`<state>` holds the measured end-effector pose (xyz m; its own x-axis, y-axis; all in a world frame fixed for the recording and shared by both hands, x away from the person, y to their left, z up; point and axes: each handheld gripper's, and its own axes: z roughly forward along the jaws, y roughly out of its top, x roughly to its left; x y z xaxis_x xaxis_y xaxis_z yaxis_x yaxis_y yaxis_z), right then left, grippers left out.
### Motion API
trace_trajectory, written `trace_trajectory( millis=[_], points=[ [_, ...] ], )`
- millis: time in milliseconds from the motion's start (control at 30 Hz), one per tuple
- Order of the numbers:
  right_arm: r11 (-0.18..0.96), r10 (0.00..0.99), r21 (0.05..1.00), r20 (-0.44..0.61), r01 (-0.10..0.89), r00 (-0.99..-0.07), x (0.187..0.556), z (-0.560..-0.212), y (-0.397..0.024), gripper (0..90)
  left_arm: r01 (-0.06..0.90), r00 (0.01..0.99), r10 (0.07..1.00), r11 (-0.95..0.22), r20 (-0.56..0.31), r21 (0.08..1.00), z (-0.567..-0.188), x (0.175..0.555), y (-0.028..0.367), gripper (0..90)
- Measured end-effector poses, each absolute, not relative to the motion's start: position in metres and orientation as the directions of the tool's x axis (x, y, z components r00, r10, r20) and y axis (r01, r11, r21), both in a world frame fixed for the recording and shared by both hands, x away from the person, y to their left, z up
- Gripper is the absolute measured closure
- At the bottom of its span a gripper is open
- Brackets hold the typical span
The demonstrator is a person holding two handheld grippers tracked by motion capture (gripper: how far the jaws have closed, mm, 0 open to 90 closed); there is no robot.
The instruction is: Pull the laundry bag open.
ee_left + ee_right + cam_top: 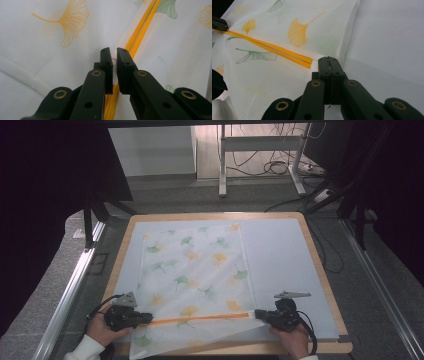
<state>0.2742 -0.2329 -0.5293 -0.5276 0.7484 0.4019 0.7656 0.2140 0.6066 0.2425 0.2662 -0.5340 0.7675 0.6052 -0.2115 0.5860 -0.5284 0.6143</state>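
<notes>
A white mesh bag (195,265) printed with ginkgo leaves lies flat on the table, and an orange zipper (200,319) runs across its near end. My left gripper (145,318) sits at the zipper's left end. In the left gripper view its jaws (114,52) stand nearly together over the orange zipper (142,25), with a small white pull (114,60) pinched between them. My right gripper (257,314) is at the zipper's right end. The right gripper view shows it (328,59) shut on the bag's mesh just past the zipper's end (308,61).
A pale blue mat (280,255) covers the wooden table (322,275), bare to the right of the bag. The bag's near edge hangs over the table's front. Behind the table are desk legs and cables on the floor (280,167).
</notes>
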Motion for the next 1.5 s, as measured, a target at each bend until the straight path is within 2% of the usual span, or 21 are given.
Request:
trace_trajectory(
  millis=[267,700,767,900,1500],
  points=[
    [0.213,0.749,0.606,0.402,0.766,-0.527,0.274,-0.529,-0.233,89.5,0.581,0.764,0.621,-0.547,-0.174,0.603,-0.534,0.242,0.268,85.0],
    [0.213,0.748,0.606,0.403,0.766,-0.527,0.274,-0.529,-0.233,89.5,0.591,0.758,0.621,-0.521,-0.202,0.615,-0.533,0.239,0.278,85.6],
    [0.214,0.749,0.606,0.402,0.766,-0.527,0.274,-0.529,-0.233,89.5,0.593,0.757,0.619,-0.517,-0.21,0.617,-0.533,0.238,0.28,90.0],
    [0.215,0.748,0.605,0.403,0.767,-0.528,0.274,-0.529,-0.233,89.5,0.596,0.76,0.613,-0.522,-0.217,0.61,-0.534,0.239,0.279,90.0],
    [0.244,0.761,0.61,0.361,0.754,-0.538,0.273,-0.526,-0.229,89.4,0.589,0.769,0.612,-0.563,-0.186,0.58,-0.533,0.238,0.269,90.0]
  ],
)
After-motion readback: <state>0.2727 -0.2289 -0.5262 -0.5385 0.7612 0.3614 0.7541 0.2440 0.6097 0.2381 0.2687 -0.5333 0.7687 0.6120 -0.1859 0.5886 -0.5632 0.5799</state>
